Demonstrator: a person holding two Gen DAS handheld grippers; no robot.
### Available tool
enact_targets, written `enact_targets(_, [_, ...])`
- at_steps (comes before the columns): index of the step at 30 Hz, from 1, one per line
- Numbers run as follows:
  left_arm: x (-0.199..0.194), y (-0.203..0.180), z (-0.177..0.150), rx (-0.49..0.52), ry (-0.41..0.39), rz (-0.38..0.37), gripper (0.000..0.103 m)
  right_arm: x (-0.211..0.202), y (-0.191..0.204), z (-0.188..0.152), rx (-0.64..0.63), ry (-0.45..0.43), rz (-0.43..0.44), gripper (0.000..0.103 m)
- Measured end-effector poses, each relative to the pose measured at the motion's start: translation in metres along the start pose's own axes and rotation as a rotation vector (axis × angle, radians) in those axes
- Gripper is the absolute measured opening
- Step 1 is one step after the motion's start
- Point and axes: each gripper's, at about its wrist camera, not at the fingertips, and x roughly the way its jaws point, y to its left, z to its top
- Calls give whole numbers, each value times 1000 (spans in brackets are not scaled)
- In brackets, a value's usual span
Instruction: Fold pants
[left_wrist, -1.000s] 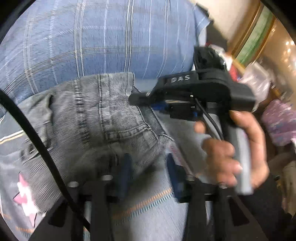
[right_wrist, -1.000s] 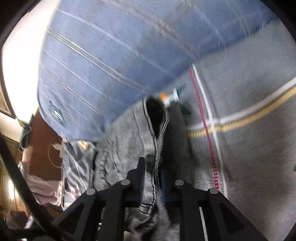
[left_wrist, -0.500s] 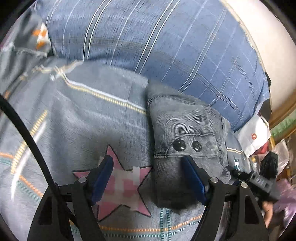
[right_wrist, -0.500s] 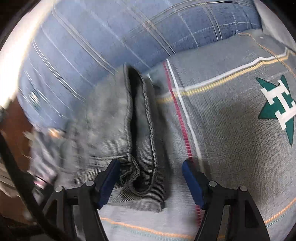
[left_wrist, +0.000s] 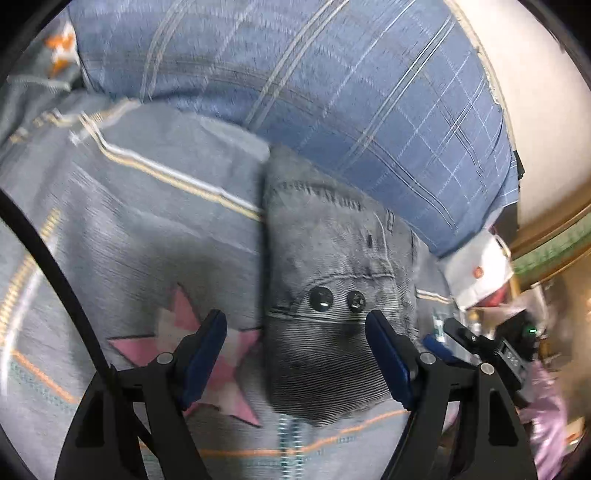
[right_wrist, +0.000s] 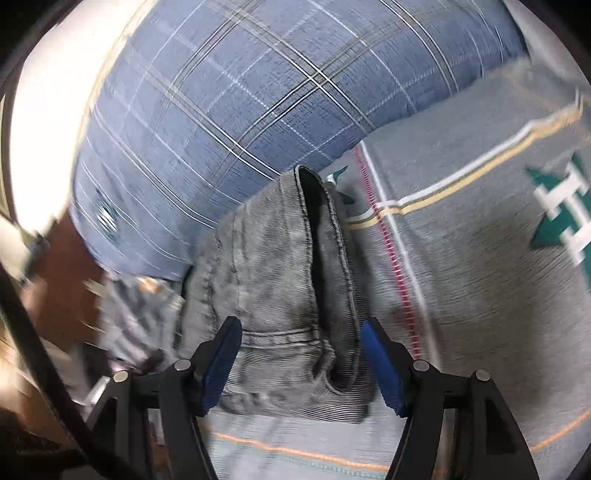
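Note:
The grey jeans (left_wrist: 332, 258) lie folded into a compact bundle on the grey bedspread (left_wrist: 129, 221), against a blue plaid pillow (left_wrist: 332, 92). Two black buttons (left_wrist: 319, 298) face up on the near end. My left gripper (left_wrist: 295, 354) is open just above this end, its blue pads apart from the cloth. In the right wrist view the stacked hems of the jeans (right_wrist: 280, 280) run away from me. There my right gripper (right_wrist: 299, 358) is open, straddling the bundle's near end without pressing it.
The plaid pillow (right_wrist: 240, 92) blocks the far side. A pink star (left_wrist: 170, 325) and a green star (right_wrist: 565, 218) are printed on the bedspread (right_wrist: 461, 277). A white bag (left_wrist: 476, 273) and clutter lie past the bed's right edge, near the right tool's black housing (left_wrist: 491, 350).
Both grippers have opened and let go of the jeans. The left one swung from the middle to the buttoned end. The right one backed off, and the bundle now lies flat.

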Motion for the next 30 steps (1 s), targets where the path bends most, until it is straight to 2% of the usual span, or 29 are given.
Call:
enact_targets(3, [24, 1, -4, -15, 90, -9, 78, 23, -12, 2, 75, 83, 27, 74])
enact_targets(4, [28, 3, -5, -26, 82, -18, 79, 30, -17, 2, 94, 110, 27, 74])
enact_targets(6, [28, 4, -3, -41, 60, -33, 77, 30, -22, 4, 118, 104, 62, 75])
enact_targets(7, [28, 4, -3, -53, 59, -29, 71, 30, -22, 4, 119, 109, 83, 75])
enact_targets(8, [28, 3, -4, -87, 72, -63, 59, 31, -22, 3, 112, 119, 88, 75])
enact_targets(9, [27, 3, -5, -115, 81, -84, 58, 29, -24, 2, 111, 118, 80, 74])
enact_targets(12, [26, 2, -3, -140, 83, -65, 60, 23, -29, -4, 147, 117, 114, 72])
enact_targets(13, [27, 2, -3, -147, 81, -50, 68, 22, -31, -5, 156, 112, 113, 72])
enact_targets(14, [28, 3, -2, -163, 79, -39, 71, 21, -34, -5, 160, 108, 115, 72])
enact_targets(16, [30, 4, 0, -165, 77, -45, 71, 20, -33, -8, 162, 98, 114, 72])
enact_targets(20, [35, 1, 7, -155, 63, -26, 71, 24, -20, -6, 70, 78, 51, 71])
enact_targets(22, [35, 1, 9, -143, 60, -20, 71, 27, -14, -5, 26, 69, 14, 63])
enact_targets(23, [34, -1, 8, -122, 52, -13, 69, 28, -12, -5, 2, 73, -13, 54])
enact_targets(24, [32, -3, 6, -89, 39, -9, 65, 30, -11, -5, -10, 74, -34, 50])
enact_targets(25, [31, -5, 5, -66, 34, -19, 51, 30, -11, -6, -12, 73, -36, 48])
enact_targets(30, [12, -14, -10, 6, -30, -17, 32, 29, 0, -10, -66, 50, -66, 29])
